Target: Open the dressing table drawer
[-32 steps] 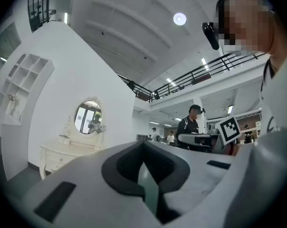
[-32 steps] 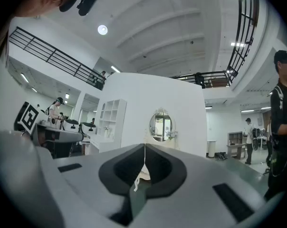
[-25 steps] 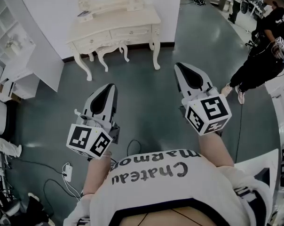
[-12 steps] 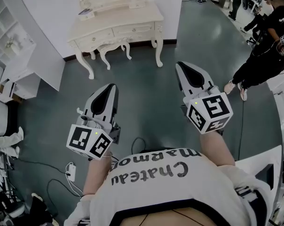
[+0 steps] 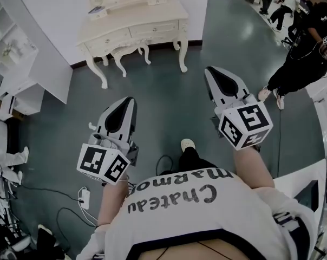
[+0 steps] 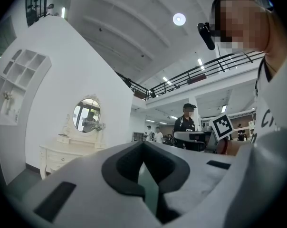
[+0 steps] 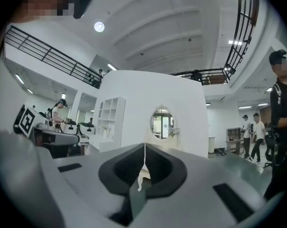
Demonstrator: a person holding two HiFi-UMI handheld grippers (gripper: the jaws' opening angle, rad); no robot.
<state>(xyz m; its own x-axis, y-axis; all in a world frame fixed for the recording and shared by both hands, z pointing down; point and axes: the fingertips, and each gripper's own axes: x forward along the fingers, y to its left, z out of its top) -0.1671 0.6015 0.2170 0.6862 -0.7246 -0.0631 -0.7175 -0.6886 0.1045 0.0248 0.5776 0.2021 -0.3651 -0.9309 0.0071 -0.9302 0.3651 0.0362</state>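
Note:
The cream dressing table stands against the white wall at the top of the head view, with its drawers closed in the front rail. The oval mirror rises above it. My left gripper is shut and empty, level, well short of the table over the floor. My right gripper is also shut and empty, a little farther forward and to the right. In the left gripper view the table is far off at the left. In the right gripper view only the mirror shows above the shut jaws.
A white shelf unit stands to the left of the table. Cables and a power strip lie on the grey floor at the lower left. A person in black stands at the right. My own shoe shows between the grippers.
Both grippers have moved a little forward toward the dressing table, still shut. A shoe has come into view between them.

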